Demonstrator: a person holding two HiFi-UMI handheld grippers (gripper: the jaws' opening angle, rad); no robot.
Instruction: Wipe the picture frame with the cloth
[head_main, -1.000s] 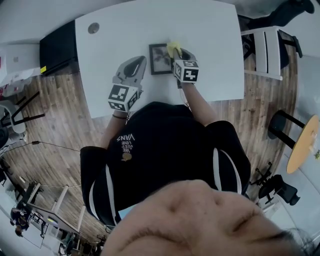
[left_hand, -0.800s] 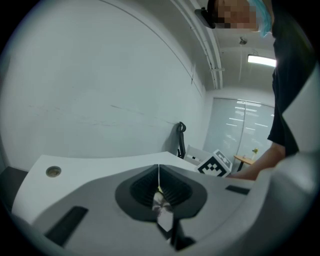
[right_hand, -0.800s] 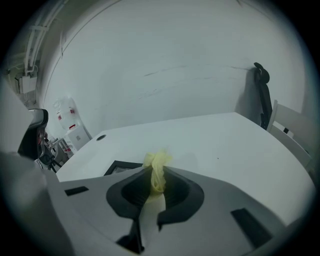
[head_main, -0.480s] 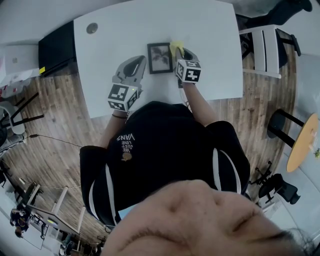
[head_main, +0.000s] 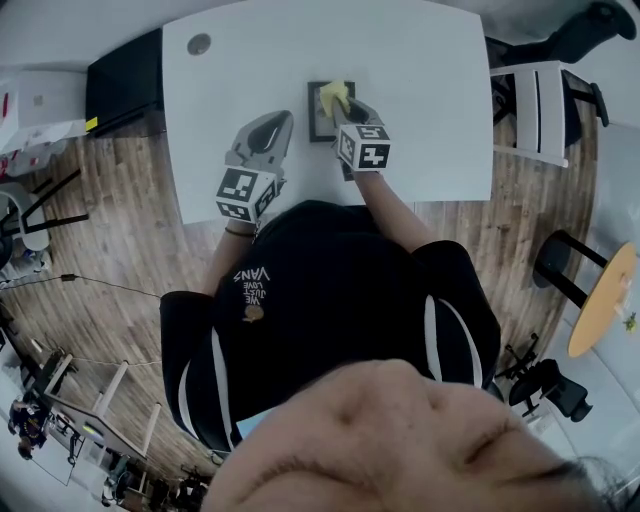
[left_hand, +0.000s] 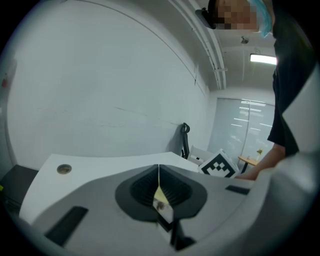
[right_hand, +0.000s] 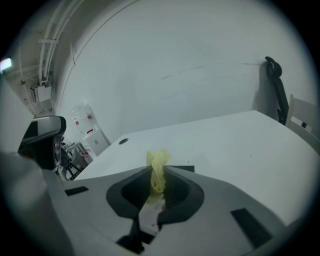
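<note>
Cloth (head_main: 333, 96), soft and limp, is pinched by a bunched fold in the right gripper (head_main: 343, 108), over the picture frame (head_main: 317, 122) lying flat on the table (head_main: 430, 90) (light, probably slides; steady its left border); left gripper (head_main: 279, 126) closed, empty, near-left.

— Any writing you can read?
— Only on the person's black shirt (head_main: 340, 290), centre-left of the head view: "VANS", upside down. The smaller lines beside it are too tiny to be sure of.

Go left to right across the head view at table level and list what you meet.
black cabinet → round table grommet → left gripper → picture frame → white chair
</note>
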